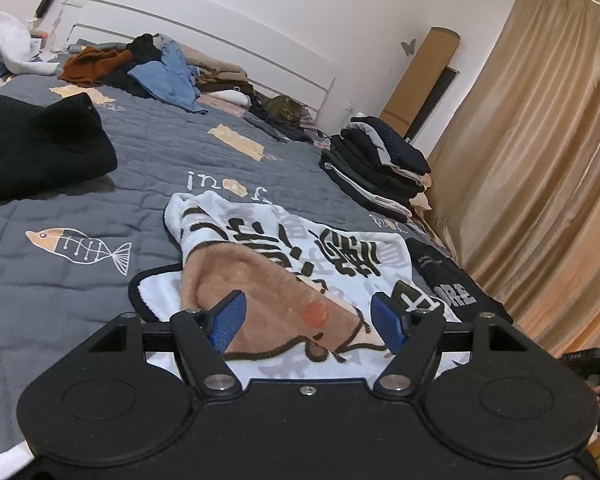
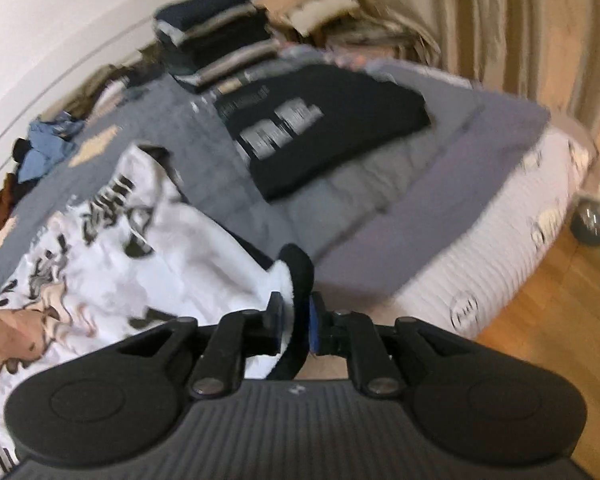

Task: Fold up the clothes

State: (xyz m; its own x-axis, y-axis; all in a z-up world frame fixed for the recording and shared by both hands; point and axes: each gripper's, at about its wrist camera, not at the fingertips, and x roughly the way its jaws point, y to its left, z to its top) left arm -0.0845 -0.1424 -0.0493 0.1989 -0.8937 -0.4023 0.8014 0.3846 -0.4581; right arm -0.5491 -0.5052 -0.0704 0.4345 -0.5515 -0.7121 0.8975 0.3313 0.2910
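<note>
A fleecy white garment (image 1: 284, 256) lies spread on the grey quilted bed (image 1: 100, 280), near its foot end. It is printed with big dark brush characters and a tan cartoon figure with an orange cheek spot, and a black trim runs along its edge. The left gripper (image 1: 306, 320) hovers just over the tan patch, its blue-padded jaws standing apart with nothing pinched. The right gripper (image 2: 294, 326) has the black-trimmed corner (image 2: 298, 276) between its nearly closed jaws; that view is blurred. Beside the garment lies a folded black shirt (image 2: 328, 120) with white lettering, with a stack of folded clothes (image 1: 376, 168) behind it.
</note>
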